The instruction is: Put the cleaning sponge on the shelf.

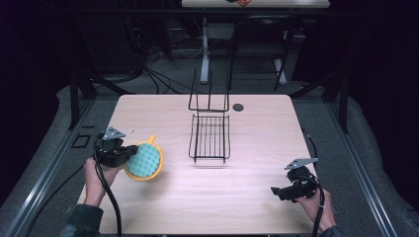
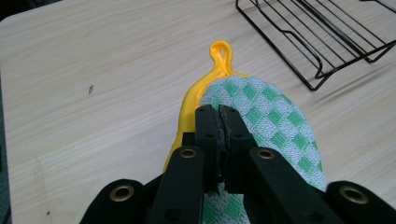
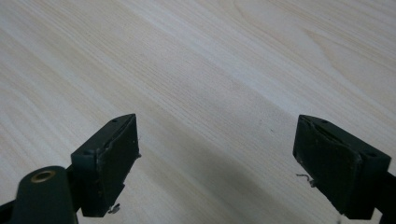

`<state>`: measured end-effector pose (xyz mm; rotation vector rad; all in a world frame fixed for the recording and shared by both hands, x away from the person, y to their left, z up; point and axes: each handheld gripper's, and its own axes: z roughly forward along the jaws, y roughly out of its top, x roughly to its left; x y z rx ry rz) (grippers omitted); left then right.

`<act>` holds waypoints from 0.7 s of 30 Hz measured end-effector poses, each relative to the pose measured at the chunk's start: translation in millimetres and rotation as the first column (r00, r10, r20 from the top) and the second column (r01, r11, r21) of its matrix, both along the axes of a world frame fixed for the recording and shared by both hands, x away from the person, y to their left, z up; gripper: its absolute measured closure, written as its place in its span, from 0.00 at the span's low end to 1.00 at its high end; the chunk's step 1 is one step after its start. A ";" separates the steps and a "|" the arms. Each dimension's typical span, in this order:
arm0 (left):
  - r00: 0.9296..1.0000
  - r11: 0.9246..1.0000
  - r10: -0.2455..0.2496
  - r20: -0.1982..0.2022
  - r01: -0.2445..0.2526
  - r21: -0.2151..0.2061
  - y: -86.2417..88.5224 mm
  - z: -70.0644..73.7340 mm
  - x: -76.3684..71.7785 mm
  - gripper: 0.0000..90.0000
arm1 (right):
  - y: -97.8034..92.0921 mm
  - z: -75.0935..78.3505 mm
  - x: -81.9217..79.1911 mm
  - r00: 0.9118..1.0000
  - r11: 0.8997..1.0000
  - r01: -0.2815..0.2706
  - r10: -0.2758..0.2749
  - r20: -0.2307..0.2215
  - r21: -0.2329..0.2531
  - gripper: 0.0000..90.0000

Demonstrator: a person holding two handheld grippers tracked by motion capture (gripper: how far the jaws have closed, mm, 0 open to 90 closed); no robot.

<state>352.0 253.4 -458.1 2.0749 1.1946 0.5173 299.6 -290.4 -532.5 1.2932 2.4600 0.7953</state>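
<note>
The left gripper [image 1: 129,154] clamps a green-checked pot holder [image 1: 145,160] with yellow trim near the table's [image 1: 257,148] left edge, its loop pointing toward the wire rack [image 1: 210,136] at centre. The right gripper [image 1: 278,191], jaws wide, hovers over bare wood near the front-right corner, well apart.

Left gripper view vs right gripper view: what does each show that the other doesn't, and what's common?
Left gripper view alone: the left gripper with jaws closed on a green-checked potholder with a yellow rim and hanging loop, plus a corner of the black wire rack.

Right gripper view alone: the right gripper with jaws wide apart, holding nothing, over bare wood.

Both: the light wooden table and a gripper's own black jaws rising from the bottom.
</note>
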 end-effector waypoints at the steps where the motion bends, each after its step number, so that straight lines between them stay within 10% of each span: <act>1: 1.000 1.000 -0.012 -0.006 0.012 0.002 -2.1 0.9 1.6 0.97 | 0.0 -0.1 0.1 1.000 1.000 0.001 -0.001 0.000 0.000 0.15; 21: 0.998 0.998 -0.058 -0.005 0.058 -0.010 -29.5 11.6 18.4 0.97 | -4.2 2.3 -1.3 1.000 1.000 0.024 -0.025 0.015 0.012 0.16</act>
